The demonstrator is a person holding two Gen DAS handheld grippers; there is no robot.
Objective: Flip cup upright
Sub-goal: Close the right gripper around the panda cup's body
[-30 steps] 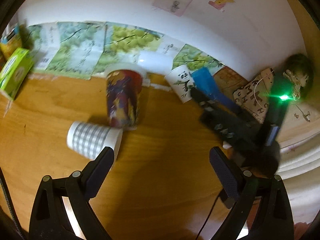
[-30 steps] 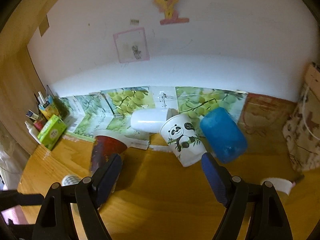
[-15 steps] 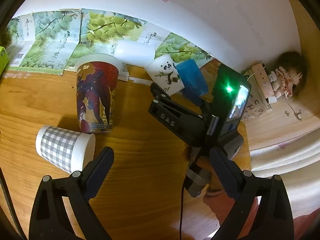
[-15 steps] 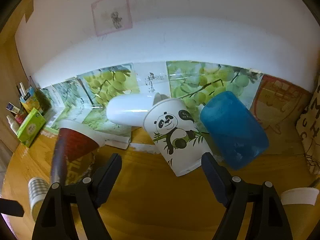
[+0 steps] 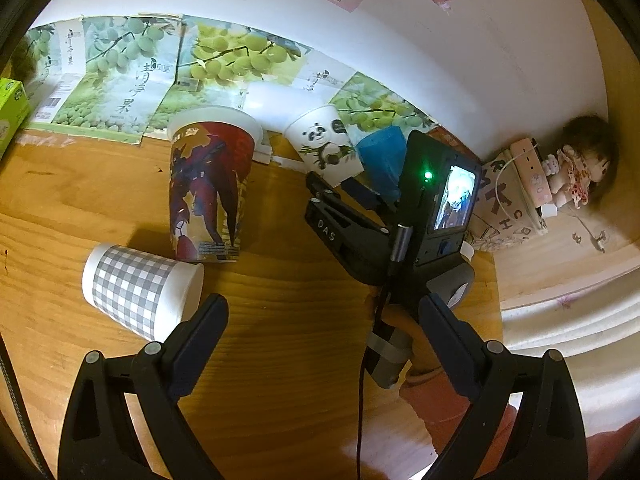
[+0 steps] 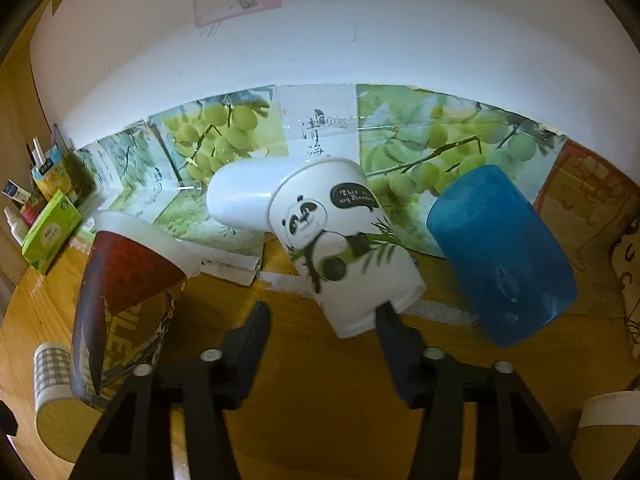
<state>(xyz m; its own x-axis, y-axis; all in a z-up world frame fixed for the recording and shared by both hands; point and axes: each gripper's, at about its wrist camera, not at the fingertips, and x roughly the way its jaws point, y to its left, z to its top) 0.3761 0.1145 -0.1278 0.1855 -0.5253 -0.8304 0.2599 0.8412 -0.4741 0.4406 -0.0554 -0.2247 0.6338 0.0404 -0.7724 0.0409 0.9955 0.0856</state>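
A white panda cup [image 6: 340,248] stands upside down and tilted at the back of the wooden table, leaning between a lying white cup [image 6: 240,200] and a blue cup [image 6: 500,256]. My right gripper [image 6: 322,316] is open just in front of the panda cup's lower edge, its right finger [image 6: 394,330] close to the rim. In the left wrist view the right gripper body [image 5: 384,232] reaches toward the panda cup [image 5: 326,146]. My left gripper [image 5: 320,320] is open and empty above the table, beside a lying checked cup [image 5: 140,288].
A tall red printed cup [image 5: 208,188] stands upside down left of the panda cup. A green box [image 6: 50,232] and bottles sit at the far left. Grape-print cartons [image 6: 440,140] line the wall. A doll [image 5: 576,168] and a power strip lie at the right.
My right gripper has moved forward to the panda cup and its fingers have narrowed. The left gripper has pulled back a little; the cups have not moved.
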